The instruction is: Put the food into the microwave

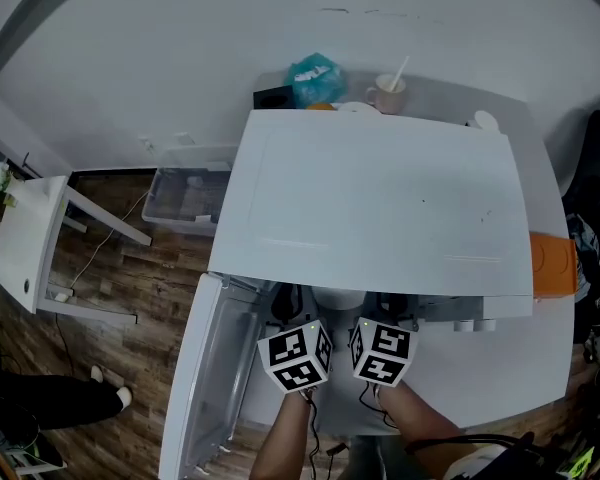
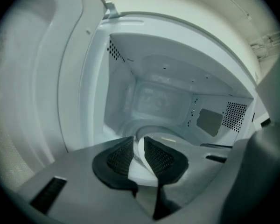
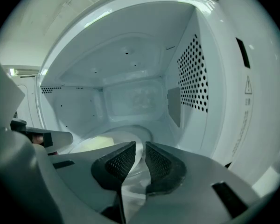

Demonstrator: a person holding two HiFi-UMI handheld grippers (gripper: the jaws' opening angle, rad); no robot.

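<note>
The black-padded left gripper and right gripper each clamped the rim of a stiff, probably slippery white plate bearing what looked like pale food inside the white microwave.

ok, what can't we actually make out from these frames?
- Head view: the microwave casing covers its cavity, so what's inside is nearly all hidden.
- Left gripper view: the left hand-held gripper blocks the plate except a white rim; nothing on it shows.
- Right gripper view: the food is a pale blurry patch, kind unclear; the right hand-held gripper hides whether the plate is set down.
</note>
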